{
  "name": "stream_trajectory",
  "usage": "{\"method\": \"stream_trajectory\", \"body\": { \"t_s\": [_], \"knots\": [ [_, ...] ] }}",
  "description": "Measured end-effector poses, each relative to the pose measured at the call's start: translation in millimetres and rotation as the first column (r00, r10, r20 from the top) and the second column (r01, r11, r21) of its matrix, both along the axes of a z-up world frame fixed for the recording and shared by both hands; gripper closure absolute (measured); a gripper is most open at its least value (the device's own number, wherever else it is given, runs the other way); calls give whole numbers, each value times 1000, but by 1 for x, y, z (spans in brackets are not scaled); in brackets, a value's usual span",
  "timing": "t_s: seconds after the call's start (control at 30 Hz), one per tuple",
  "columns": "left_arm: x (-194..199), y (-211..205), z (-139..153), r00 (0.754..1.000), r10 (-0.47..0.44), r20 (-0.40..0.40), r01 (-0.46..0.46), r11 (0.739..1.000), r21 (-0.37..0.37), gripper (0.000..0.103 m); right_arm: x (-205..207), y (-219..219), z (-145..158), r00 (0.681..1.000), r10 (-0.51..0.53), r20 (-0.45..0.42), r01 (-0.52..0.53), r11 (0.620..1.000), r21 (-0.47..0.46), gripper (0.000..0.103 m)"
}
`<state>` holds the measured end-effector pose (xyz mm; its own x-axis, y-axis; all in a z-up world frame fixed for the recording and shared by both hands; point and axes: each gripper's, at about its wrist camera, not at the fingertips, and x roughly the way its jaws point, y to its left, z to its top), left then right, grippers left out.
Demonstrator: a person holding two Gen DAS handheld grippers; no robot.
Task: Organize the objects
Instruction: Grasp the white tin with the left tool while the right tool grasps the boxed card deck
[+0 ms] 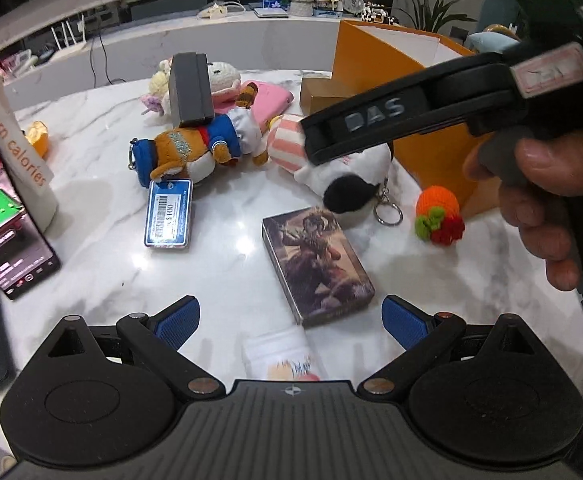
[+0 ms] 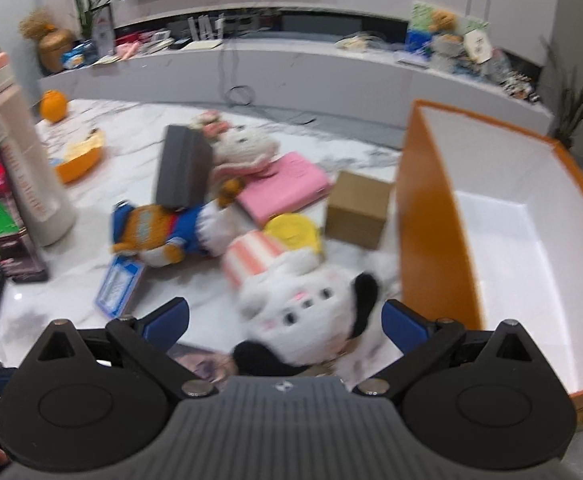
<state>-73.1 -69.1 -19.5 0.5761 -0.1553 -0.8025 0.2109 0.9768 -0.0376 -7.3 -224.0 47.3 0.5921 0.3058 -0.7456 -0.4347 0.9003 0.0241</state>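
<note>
Plush toys and small boxes lie scattered over the white marble surface (image 1: 103,168), just beside a tall orange box (image 2: 427,216) with a white inside that stands at the right. A white plush dog (image 2: 303,308) with black ears and a pink-striped hat sits closest to that box, a key ring hanging from it; in the right wrist view it lies between the blue pads of the right claw (image 2: 285,322), whose jaws are spread wide and not closed on it. That view is blurred, so I cannot tell whether the pads touch the fur. From the left wrist view the right claw's black body hangs over the dog's head, with the person's hand (image 1: 539,200) on its grip.

An orange plush cat in a blue jacket (image 1: 195,148) lies on its side to the left of the dog, with a blue price tag (image 1: 168,213) beside it. A dark grey box (image 1: 192,89) leans upright behind the cat, against a white crocheted doll (image 2: 247,144) and a pink case (image 2: 287,188). A small brown carton (image 2: 357,210) stands near the orange box's wall. A picture-printed card box (image 1: 317,266) lies flat just ahead of the left claw (image 1: 289,318), which is wide open and holds nothing. A small orange knitted ball (image 1: 439,210) rests near the orange box's base.
</note>
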Motion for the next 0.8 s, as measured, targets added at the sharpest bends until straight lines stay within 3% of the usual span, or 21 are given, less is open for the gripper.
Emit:
{"method": "stream_trajectory", "body": {
  "t_s": [0.2,0.37,0.7,0.8],
  "knots": [
    [-12,-7,-6,999,5,41,-8,998,61,0,-15,9,-9,996,76,-51,-76,997,8,1],
    [-15,-2,-19,1000,29,11,-30,998,57,0,-16,12,-27,989,66,-132,-65,998,16,7],
    [-15,4,-28,999,38,-10,-37,997,61,0,-21,33,-50,977,104,-185,-107,994,-5,16],
    [-14,5,-31,999,36,-21,-34,997,64,14,-19,37,-58,973,112,-204,-118,993,-18,22]
  ]
}}
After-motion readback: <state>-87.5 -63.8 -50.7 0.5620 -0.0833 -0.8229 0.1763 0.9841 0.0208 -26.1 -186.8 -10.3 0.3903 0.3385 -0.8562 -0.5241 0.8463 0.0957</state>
